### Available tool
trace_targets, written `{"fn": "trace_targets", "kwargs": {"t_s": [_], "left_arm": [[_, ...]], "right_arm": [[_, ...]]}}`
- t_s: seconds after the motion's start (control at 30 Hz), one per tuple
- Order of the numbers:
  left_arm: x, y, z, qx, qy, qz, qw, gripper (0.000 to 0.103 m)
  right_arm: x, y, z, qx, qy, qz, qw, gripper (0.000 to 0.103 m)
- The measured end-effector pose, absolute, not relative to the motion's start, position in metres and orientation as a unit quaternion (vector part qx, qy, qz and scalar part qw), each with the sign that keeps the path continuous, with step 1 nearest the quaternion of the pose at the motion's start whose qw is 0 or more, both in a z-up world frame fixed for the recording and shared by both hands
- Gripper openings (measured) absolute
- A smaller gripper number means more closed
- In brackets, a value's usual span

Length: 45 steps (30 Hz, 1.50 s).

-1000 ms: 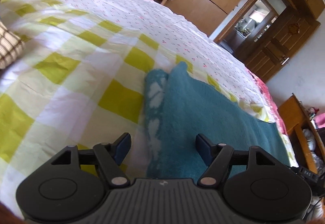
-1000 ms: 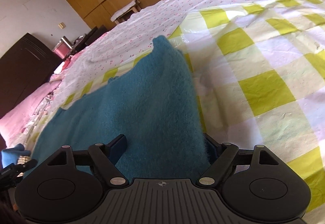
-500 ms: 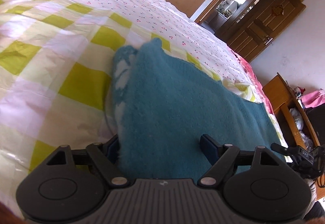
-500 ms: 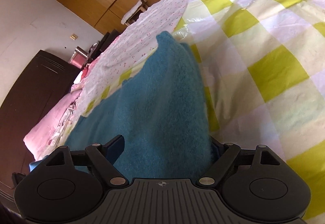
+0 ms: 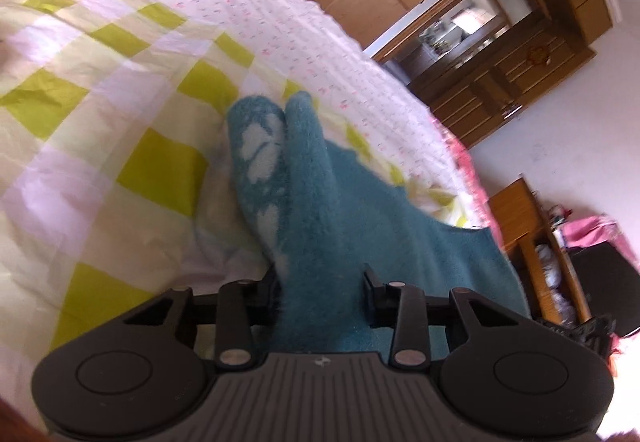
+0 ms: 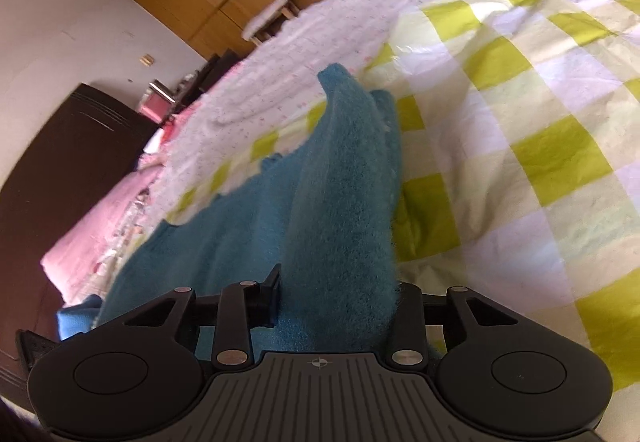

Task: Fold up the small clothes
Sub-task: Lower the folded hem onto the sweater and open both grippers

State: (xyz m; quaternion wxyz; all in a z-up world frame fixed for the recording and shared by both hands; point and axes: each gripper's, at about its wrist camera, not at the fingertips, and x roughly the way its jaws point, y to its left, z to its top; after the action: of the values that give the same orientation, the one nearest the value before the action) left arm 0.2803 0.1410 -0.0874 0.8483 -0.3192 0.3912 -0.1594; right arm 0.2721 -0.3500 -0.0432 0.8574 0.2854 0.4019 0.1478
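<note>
Checked yellow-and-white bedsheet (image 5: 100, 121) carries your fuzzy teal garment (image 5: 332, 226). Your left gripper (image 5: 320, 290) and right gripper (image 6: 336, 294) have just closed, each pinching a raised fleece ridge; one right pad seems buried.

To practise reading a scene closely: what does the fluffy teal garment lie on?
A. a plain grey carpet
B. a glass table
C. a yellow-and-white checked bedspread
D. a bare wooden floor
C: the fluffy teal garment lies on the yellow-and-white checked bedspread, seen in both wrist views.
</note>
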Motion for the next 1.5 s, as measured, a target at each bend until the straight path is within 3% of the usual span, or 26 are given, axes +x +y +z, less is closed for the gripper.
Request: {"fn": "trace_targets", "kwargs": {"t_s": [0.07, 0.2, 0.27, 0.33, 0.37, 0.43, 0.5, 0.73, 0.97, 1.0, 1.07, 1.37, 1.5], "left_arm": [[0.279, 0.140, -0.093, -0.305, 0.399, -0.148, 0.852, 0.043], [0.281, 0.134, -0.097, -0.275, 0.407, -0.135, 0.861, 0.056], [0.284, 0.131, -0.101, -0.270, 0.410, -0.133, 0.861, 0.063], [0.286, 0.129, -0.104, -0.275, 0.407, -0.131, 0.861, 0.063], [0.285, 0.130, -0.104, -0.285, 0.406, -0.129, 0.859, 0.059], [0.283, 0.136, -0.104, -0.318, 0.399, -0.136, 0.849, 0.046], [0.276, 0.143, -0.099, -0.350, 0.385, -0.156, 0.840, 0.040], [0.231, 0.144, -0.069, -0.353, 0.379, -0.187, 0.834, 0.039], [0.147, 0.148, -0.090, -0.359, 0.409, -0.156, 0.825, 0.040], [0.139, 0.147, -0.096, -0.355, 0.416, -0.143, 0.825, 0.041], [0.130, 0.147, -0.103, -0.346, 0.421, -0.115, 0.830, 0.046], [0.117, 0.147, -0.054, -0.258, 0.352, -0.060, 0.898, 0.054], [0.132, 0.130, -0.048, -0.201, 0.339, -0.062, 0.917, 0.054]], "right_arm": [[0.273, -0.348, -0.046, 0.277, 0.406, 0.144, 0.859, 0.037], [0.276, -0.344, -0.054, 0.259, 0.419, 0.143, 0.858, 0.059], [0.277, -0.342, -0.058, 0.254, 0.419, 0.150, 0.859, 0.064], [0.278, -0.339, -0.060, 0.259, 0.417, 0.143, 0.859, 0.063], [0.278, -0.339, -0.059, 0.265, 0.417, 0.140, 0.858, 0.060], [0.276, -0.343, -0.058, 0.294, 0.420, 0.147, 0.846, 0.039], [0.269, -0.346, -0.052, 0.310, 0.411, 0.155, 0.843, 0.036], [0.212, -0.345, -0.023, 0.309, 0.390, 0.199, 0.844, 0.035], [0.140, -0.342, -0.039, 0.275, 0.433, 0.160, 0.844, 0.036], [0.136, -0.343, -0.045, 0.271, 0.441, 0.149, 0.843, 0.038], [0.129, -0.339, -0.046, 0.244, 0.443, 0.123, 0.854, 0.053], [0.121, -0.333, -0.017, 0.153, 0.384, 0.065, 0.908, 0.066], [0.141, -0.331, -0.019, 0.157, 0.380, 0.066, 0.909, 0.064]]}}
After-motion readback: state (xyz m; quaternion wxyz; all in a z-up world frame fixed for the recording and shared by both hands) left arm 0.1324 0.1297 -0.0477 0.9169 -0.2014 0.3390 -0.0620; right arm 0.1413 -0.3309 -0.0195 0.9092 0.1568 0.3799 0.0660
